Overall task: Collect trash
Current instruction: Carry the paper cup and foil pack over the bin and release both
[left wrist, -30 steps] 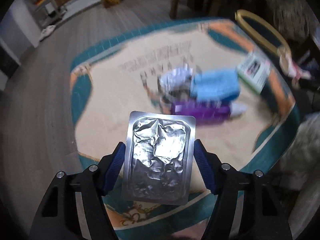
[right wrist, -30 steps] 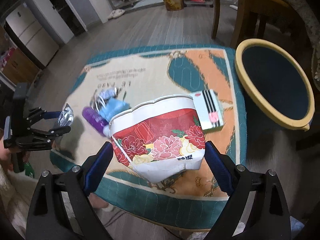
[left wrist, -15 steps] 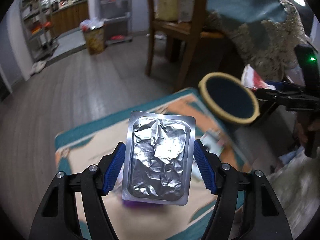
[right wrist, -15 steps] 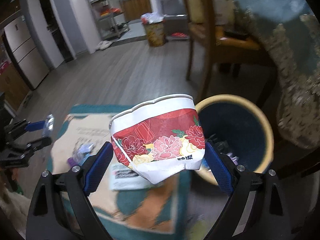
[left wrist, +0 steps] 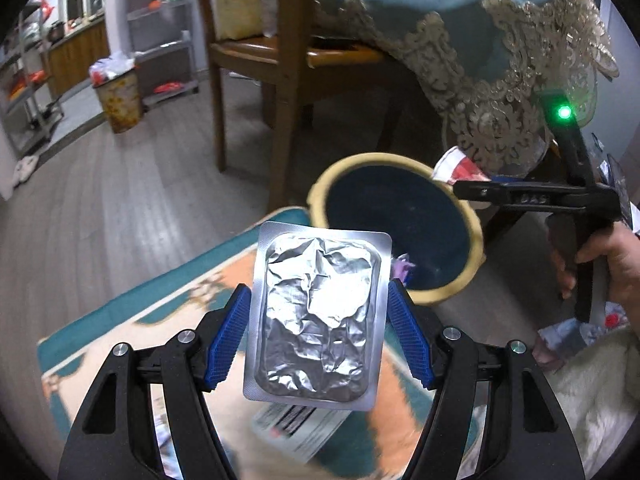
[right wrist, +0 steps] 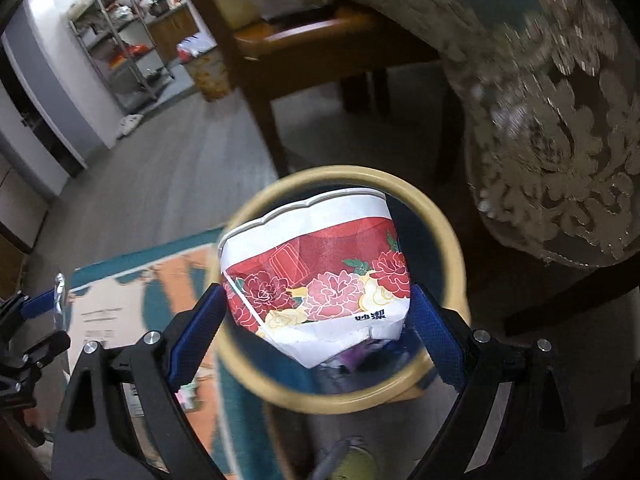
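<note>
My left gripper is shut on a silver foil blister pack, held up over the rug, short of the round bin with a yellow rim and dark inside. My right gripper is shut on a crushed paper cup with red flowers, held right above the bin's mouth. Some purple trash lies inside the bin. The right gripper with the cup also shows in the left wrist view, at the bin's far rim. The left gripper shows at the left edge of the right wrist view.
A patterned rug with a printed box lies under the left gripper. A wooden chair and a lace-edged tablecloth stand behind the bin. A small waste basket and shelves stand far left.
Both grippers swung from the rug toward the bin. The cup now hangs over the bin's mouth, and the blister pack has come closer to the bin's near rim.
</note>
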`<state>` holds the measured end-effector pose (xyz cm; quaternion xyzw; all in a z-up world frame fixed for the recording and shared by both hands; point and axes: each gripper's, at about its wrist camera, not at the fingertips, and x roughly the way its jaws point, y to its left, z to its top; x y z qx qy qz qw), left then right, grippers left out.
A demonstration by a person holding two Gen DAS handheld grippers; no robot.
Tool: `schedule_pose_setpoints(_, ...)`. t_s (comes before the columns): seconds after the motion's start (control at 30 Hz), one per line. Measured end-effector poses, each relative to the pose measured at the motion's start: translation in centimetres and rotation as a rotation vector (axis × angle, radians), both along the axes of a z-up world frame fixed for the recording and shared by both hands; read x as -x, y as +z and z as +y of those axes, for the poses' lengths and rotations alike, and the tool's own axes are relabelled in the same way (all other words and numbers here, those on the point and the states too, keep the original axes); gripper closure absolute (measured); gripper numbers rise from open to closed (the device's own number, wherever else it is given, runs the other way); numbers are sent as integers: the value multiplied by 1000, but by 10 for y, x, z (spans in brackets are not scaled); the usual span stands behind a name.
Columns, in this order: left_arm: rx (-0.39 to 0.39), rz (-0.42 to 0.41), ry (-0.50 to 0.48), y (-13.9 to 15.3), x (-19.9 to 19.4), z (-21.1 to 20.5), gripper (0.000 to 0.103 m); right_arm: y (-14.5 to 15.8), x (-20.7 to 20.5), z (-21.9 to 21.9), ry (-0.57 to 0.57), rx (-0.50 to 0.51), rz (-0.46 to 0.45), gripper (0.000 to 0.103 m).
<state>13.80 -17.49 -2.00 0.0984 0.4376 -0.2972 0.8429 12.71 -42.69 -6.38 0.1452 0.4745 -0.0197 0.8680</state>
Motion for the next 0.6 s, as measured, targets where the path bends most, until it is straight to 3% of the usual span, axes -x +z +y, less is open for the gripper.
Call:
schedule_pose_setpoints(0.23, -7, 12, -39, -24, -5, -47, 33, -15, 1, -26, -37, -33, 22, 13)
schedule_pose_setpoints(0.6, -13, -16, -52, -54, -23, -108, 33, -15, 5, -46, -103, -141, 11, 13)
